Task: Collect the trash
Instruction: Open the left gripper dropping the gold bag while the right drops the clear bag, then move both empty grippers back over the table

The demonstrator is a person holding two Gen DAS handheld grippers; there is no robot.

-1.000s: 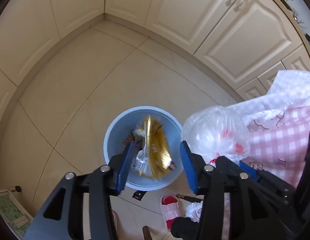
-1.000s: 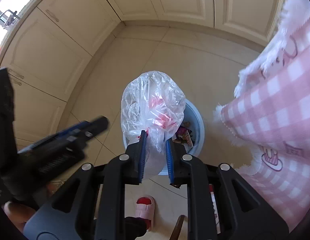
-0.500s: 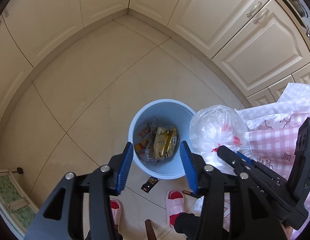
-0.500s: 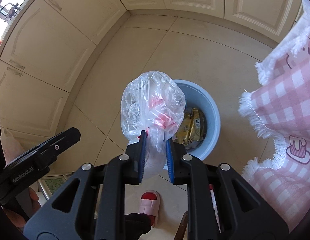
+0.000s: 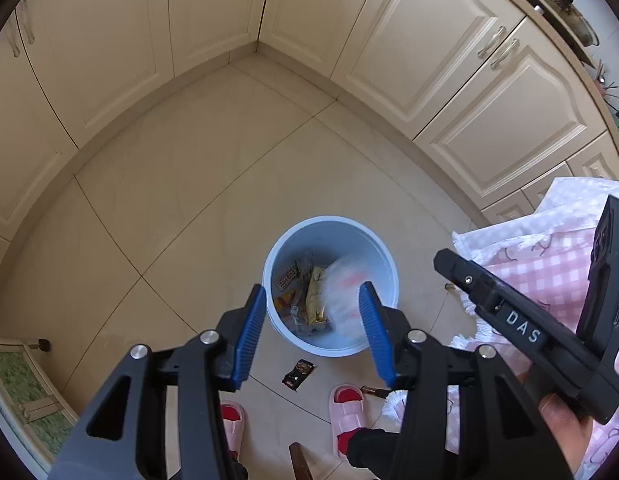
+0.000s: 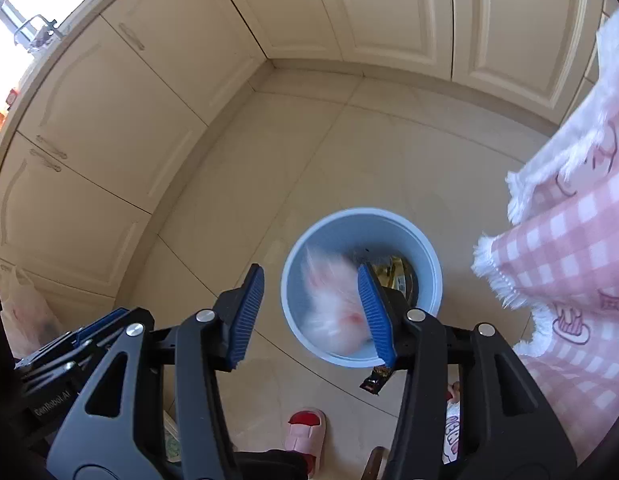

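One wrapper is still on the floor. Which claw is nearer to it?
Hard to call. The wrapper lies just below the left claw, and beside the right claw's right fingertip.

The right gripper (image 6: 309, 312) is opening its jaws, releasing the clear plastic bag (image 6: 329, 312) it pinched a moment ago; the bag is now dropping, blurred, into the blue bin (image 6: 389, 220), no longer between the pads.
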